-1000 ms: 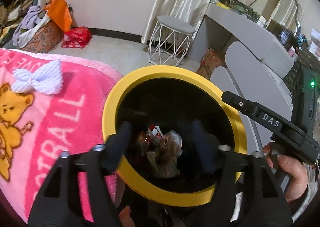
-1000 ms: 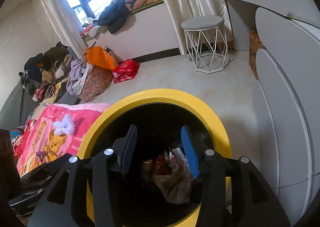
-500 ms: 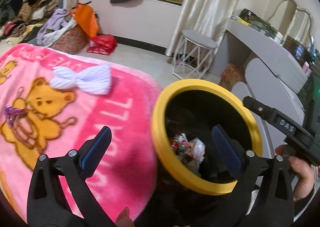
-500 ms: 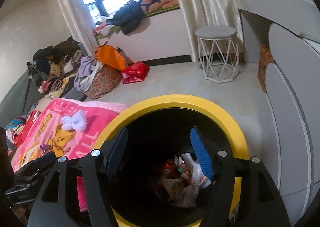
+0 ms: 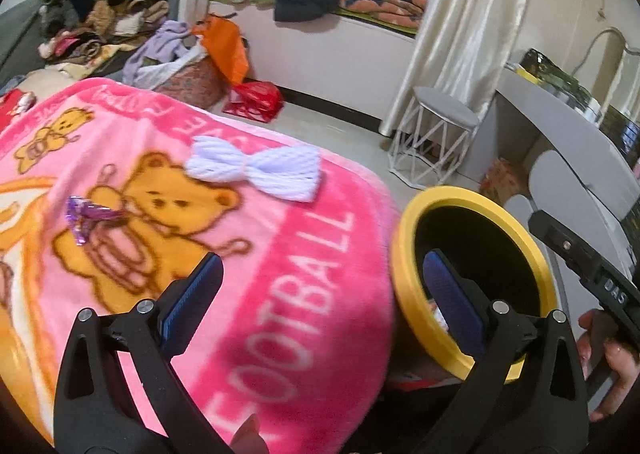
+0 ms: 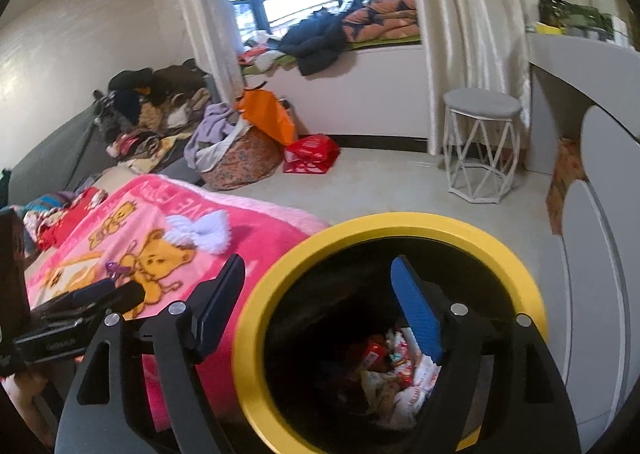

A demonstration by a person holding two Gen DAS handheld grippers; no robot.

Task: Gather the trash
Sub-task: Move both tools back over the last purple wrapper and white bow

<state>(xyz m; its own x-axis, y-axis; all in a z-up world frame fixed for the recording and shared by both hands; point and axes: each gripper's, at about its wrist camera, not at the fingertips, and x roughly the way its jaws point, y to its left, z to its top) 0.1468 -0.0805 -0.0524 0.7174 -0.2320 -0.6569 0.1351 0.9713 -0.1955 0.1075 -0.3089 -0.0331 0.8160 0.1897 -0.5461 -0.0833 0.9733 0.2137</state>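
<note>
My left gripper (image 5: pixel 316 294), spread wide and empty, has swung from the bin (image 5: pixel 472 286) onto the blanket (image 5: pixel 280 278). My right gripper (image 6: pixel 320 302), just opening, empty, hovers over binned trash (image 6: pixel 392 378). Purple wrapper (image 5: pixel 86 216) at ten o'clock looks next.

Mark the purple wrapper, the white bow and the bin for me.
purple wrapper (image 5: pixel 86 216), left wrist view, on its crinkled middle.
white bow (image 5: pixel 256 168), left wrist view, near its centre knot.
bin (image 6: pixel 400 223), right wrist view, on the far yellow rim.

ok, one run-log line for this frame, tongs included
phase: between picks | left tongs: open, empty | right tongs: just opening, empty | bin: wrappers inside | purple wrapper: on blanket
</note>
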